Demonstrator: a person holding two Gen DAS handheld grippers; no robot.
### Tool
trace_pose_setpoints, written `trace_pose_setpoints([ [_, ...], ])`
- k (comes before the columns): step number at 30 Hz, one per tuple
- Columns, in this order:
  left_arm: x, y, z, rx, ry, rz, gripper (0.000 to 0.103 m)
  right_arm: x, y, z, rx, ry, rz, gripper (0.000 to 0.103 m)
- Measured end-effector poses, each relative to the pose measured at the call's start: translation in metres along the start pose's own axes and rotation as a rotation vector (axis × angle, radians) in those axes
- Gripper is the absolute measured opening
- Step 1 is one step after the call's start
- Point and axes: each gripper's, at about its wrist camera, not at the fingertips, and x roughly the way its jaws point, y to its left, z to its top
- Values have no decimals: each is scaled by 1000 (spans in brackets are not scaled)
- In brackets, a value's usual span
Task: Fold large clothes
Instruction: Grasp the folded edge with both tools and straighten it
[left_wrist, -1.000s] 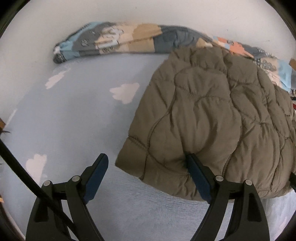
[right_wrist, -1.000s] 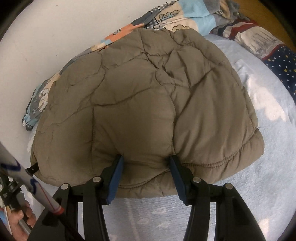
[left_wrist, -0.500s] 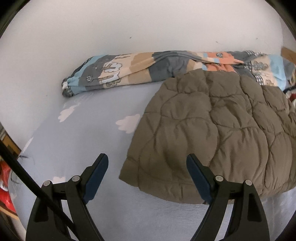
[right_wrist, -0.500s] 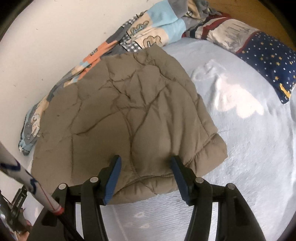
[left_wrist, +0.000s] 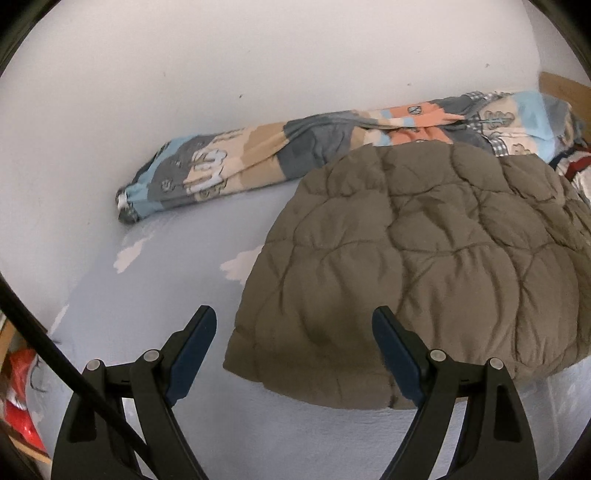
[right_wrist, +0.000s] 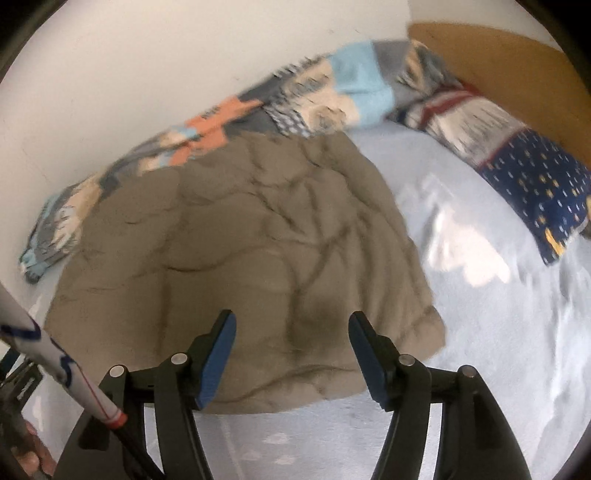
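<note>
A: Status on the fold?

B: The quilted olive jacket (left_wrist: 424, 251) lies in a compact folded bundle on the light blue bed sheet (left_wrist: 177, 295), far edge against the patchwork blanket (left_wrist: 258, 158) by the wall. I judge this fold as done, or close to it.

A: Tongs?

B: Left gripper (left_wrist: 293, 332) is spread wide with nothing in it; its fingers frame the bundle's near left corner in the picture, pads clear. Right gripper (right_wrist: 291, 338) has just been opening, now well apart. The jacket's near hem shows between its fingers, but nothing presses on it. Both hang above the near edge.

A: Next move?

B: My call: either one more fold across, needing both grippers on the near corners, or lift the bundle aside. The padding is puffy, so it will likely spring open unless pressed flat.

A: View differences?

B: Right wrist shows a navy starred pillow (right_wrist: 546, 192), a wooden headboard (right_wrist: 498, 62) and the bundle's right edge, though blurred. Left wrist is sharp and shows something red (left_wrist: 22, 398) off the bed's left edge.
</note>
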Motion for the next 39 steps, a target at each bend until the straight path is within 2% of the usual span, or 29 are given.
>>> trace_pose_setpoints([
  [2,-1,-6,-1,23,-7,-8,86,0,10,-2,-29,3,30,68],
  [6,1,-17,-4,66,-4,-5,86,9,22,-10,-77,33,36,68],
  [11,3,-22,-7,92,3,1,86,27,16,-17,-52,107,53,68],
  [27,3,-28,-10,115,1,6,86,27,12,-16,-21,127,75,71],
  [39,-8,-25,-6,100,-44,1,86,22,2,-12,36,127,96,72],
])
